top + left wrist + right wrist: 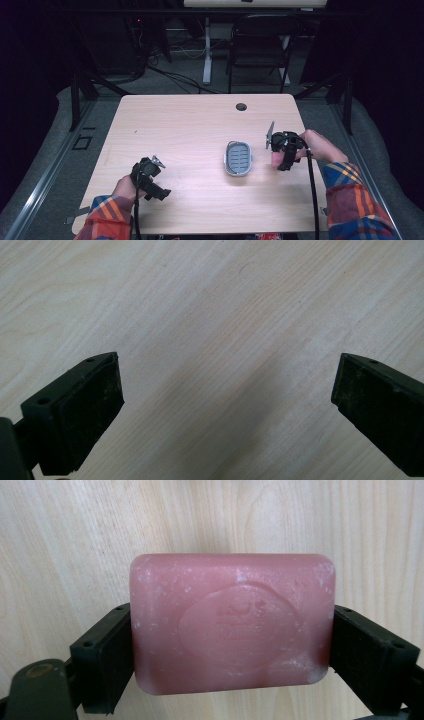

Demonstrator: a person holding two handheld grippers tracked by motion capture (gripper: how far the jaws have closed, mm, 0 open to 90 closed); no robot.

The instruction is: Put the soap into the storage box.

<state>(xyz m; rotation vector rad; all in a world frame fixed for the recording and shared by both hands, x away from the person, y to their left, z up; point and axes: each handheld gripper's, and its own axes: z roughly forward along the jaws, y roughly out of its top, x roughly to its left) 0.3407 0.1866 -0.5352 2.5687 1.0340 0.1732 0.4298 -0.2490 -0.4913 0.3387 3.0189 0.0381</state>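
Note:
A pink bar of soap (231, 625) with an oval stamp on its face sits between the two black jaws of my right gripper (230, 630), which is shut on its short ends just above the wood. In the high view that right gripper (281, 161) is at the table's right side, just right of an empty grey soap dish (238, 158) with a slatted inner tray. My left gripper (159, 192) hovers near the front left of the table. Its jaws stand wide apart, so the left gripper (227, 390) is open over bare wood.
The light wooden table (190, 130) has a round cable hole (241, 106) near its far edge. Beyond the table stand a black folding chair (260, 40) and a white desk leg (207, 50). Cables trail from both grippers toward the front edge.

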